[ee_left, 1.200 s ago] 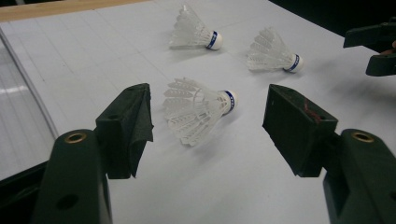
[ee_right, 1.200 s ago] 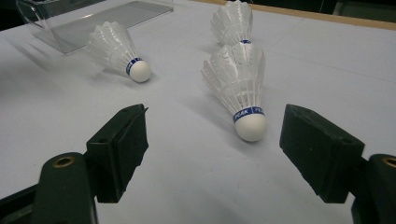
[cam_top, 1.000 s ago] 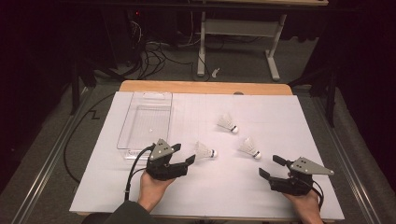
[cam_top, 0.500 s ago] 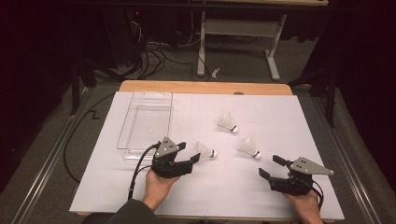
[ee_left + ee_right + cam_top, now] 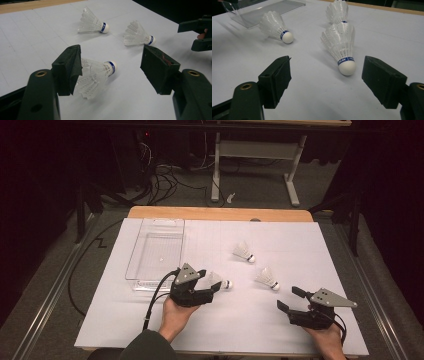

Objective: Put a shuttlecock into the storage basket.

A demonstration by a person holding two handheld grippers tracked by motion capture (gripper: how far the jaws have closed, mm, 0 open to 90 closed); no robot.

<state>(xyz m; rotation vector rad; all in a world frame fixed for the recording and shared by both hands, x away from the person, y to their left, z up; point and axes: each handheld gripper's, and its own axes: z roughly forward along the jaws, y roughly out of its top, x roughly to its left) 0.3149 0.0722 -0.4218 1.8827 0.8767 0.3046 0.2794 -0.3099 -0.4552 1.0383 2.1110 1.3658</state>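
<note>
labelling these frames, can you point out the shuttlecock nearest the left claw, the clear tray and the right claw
nearest shuttlecock (image 5: 96,73), left gripper view, on its feather skirt
clear tray (image 5: 131,265), high view, on its left wall
right claw (image 5: 289,298), high view, midway between its fingertips

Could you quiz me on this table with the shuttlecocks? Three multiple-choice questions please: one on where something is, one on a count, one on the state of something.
1. Where is the clear tray?
A. at the table's far left, by the left gripper
B. at the table's right edge
C. under the table

2. How many shuttlecocks lie on the table?
A. one
B. three
C. five

3. How is the left gripper at the nearest shuttlecock?
A. shut tight on it
B. open, fingers on either side of it
C. lifting it high in the air

Answers:
1 A, the high view shows the tray on the left side.
2 B, one at the left gripper, two more to its right.
3 B, the left gripper view shows a wide gap and the shuttlecock lying on the sheet.
</note>
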